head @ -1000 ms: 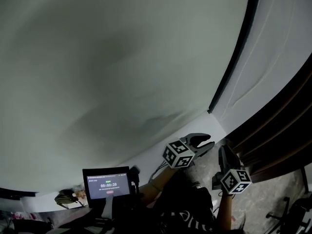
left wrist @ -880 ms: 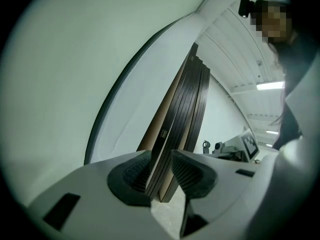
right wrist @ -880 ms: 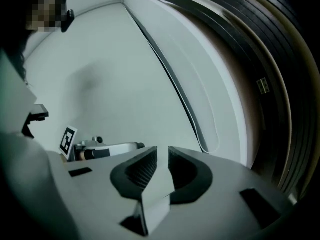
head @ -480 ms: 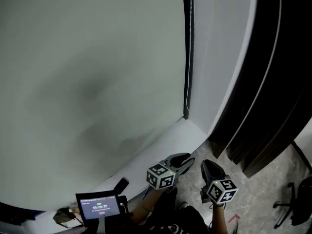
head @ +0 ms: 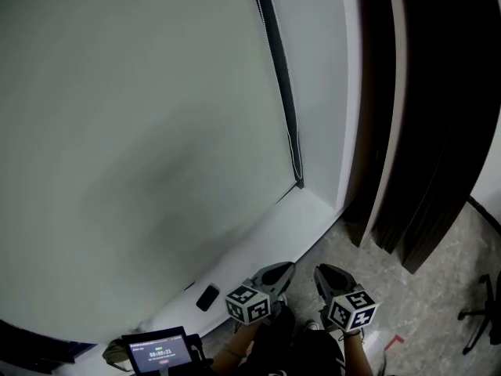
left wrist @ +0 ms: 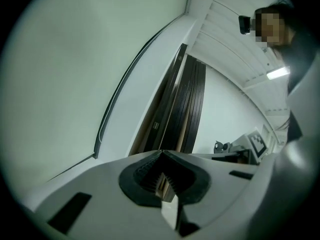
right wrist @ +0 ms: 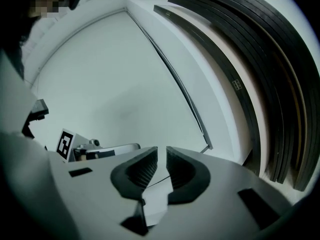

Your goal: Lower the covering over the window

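The blind point(head: 133, 131), a plain pale grey-green sheet, fills the space ahead of and above both grippers. Its lower edge comes down to the sill. To the right of the right gripper point(head: 321, 272), dark panels point(head: 423, 116) stand upright on the floor point(head: 423, 304), which is speckled grey and runs under both grippers. Between the blind and the panels is a white wall strip point(head: 317, 77). The white sill point(head: 258, 237) lies just ahead of the grippers and slopes away to the left of the left gripper point(head: 286, 266). A thin dark strip with a beaded cord point(head: 287, 116) runs down the blind's right edge and ends at the sill, ahead of the right gripper and well apart from it.

The two grippers are held low, side by side and near each other, pointing toward the sill. The left gripper's jaws are closed tip to tip with nothing between them. The right gripper's jaws stand a narrow gap apart, also with nothing between them. Neither touches the blind or the cord.

Behind and to the left of the left gripper, a small lit screen point(head: 158, 352) shows. A small dark object point(head: 207, 297) lies on the sill just left of the left gripper; what it is cannot be told.
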`<state>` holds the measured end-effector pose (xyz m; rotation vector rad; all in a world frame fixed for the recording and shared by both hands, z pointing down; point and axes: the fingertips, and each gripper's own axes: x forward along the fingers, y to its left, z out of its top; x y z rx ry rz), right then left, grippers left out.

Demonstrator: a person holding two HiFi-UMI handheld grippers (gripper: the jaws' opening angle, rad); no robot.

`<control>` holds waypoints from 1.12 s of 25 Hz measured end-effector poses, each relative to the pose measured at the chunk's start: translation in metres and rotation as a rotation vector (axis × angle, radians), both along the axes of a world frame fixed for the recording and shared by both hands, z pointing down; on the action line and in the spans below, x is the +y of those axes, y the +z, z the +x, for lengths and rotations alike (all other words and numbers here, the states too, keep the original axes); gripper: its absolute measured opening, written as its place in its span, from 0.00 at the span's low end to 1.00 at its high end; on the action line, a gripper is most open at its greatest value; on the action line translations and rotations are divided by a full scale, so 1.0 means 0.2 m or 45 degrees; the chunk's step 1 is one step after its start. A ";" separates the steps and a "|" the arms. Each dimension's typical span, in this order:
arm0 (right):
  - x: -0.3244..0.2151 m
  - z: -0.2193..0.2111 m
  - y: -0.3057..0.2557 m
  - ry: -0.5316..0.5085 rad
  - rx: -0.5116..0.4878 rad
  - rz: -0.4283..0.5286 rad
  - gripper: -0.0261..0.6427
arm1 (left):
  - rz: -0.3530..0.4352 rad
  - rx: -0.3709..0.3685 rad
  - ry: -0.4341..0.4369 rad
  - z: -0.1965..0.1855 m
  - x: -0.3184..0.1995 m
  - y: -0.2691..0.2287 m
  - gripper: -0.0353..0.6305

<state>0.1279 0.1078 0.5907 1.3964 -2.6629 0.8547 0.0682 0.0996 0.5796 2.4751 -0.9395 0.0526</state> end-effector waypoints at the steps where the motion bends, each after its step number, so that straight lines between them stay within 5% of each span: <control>1: -0.01 -0.01 0.00 -0.005 -0.009 0.002 0.12 | 0.006 0.001 -0.006 -0.01 -0.01 -0.01 0.06; 8: 0.04 -0.09 -0.04 -0.012 0.006 0.031 0.12 | 0.022 0.012 0.039 -0.06 0.03 -0.04 0.06; 12: 0.19 -0.31 -0.22 0.005 -0.045 0.054 0.12 | 0.067 0.013 0.094 -0.27 0.22 -0.22 0.06; 22: 0.35 -0.80 -0.24 0.070 -0.160 0.072 0.12 | 0.083 0.026 0.180 -0.74 0.41 -0.22 0.06; 28: 0.45 -0.94 -0.20 0.133 -0.121 0.057 0.12 | 0.072 0.039 0.250 -0.88 0.49 -0.20 0.06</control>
